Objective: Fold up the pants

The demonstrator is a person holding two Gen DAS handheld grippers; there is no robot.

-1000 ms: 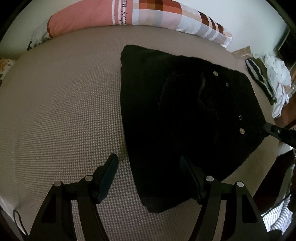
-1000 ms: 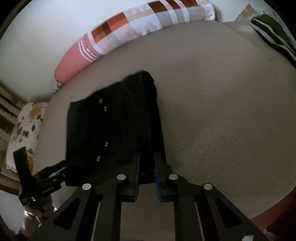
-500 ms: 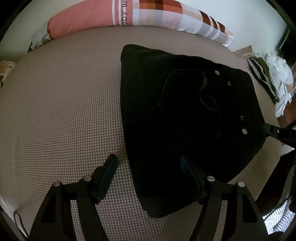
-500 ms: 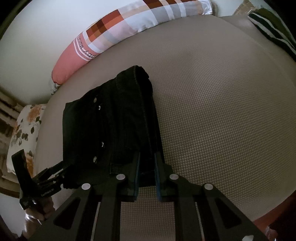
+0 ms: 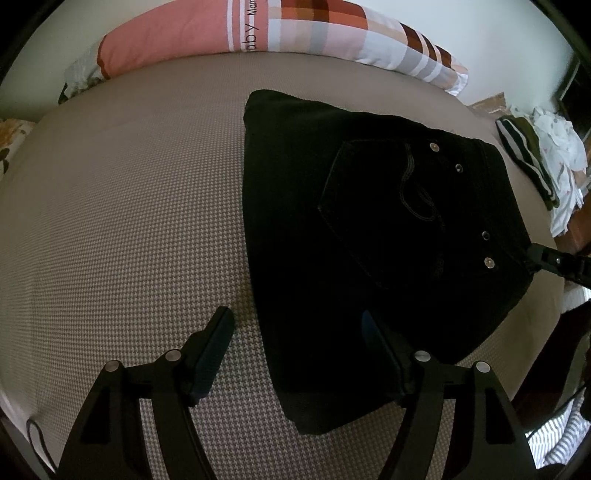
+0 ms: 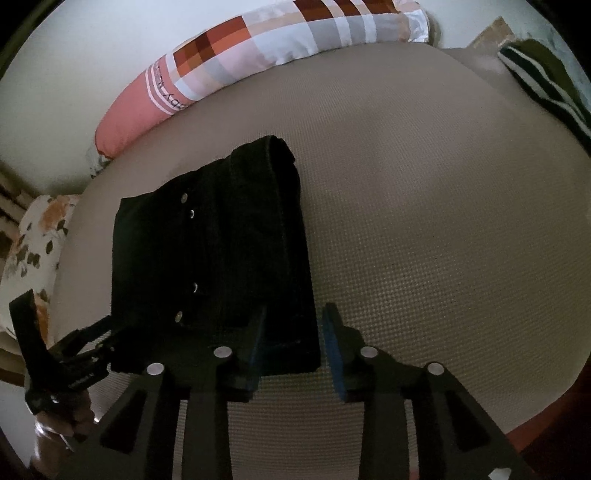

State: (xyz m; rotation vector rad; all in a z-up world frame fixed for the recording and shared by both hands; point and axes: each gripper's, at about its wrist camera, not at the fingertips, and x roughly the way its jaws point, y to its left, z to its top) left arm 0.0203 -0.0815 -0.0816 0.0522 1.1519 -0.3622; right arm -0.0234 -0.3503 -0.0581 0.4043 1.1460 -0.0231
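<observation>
The black pants [image 5: 369,229] lie folded into a compact rectangle on the beige bed, back pocket and metal rivets facing up; they also show in the right wrist view [image 6: 221,251]. My left gripper [image 5: 295,325] is open, its fingers straddling the near edge of the pants without holding them. My right gripper [image 6: 293,321] is open, its jaws on either side of the near corner of the fold, not clamped. In the left wrist view the right gripper's tip [image 5: 546,256] sits at the pants' right corner.
A long pink and checked bolster pillow [image 5: 258,33] lies along the far edge of the bed [image 5: 129,221]. A striped green garment and white clothes [image 5: 535,158] sit at the right. A floral pillow [image 6: 33,243] lies at the left in the right wrist view.
My right gripper has opened and let go of the pants' corner, which now lies flat. The left gripper stayed open and barely moved.
</observation>
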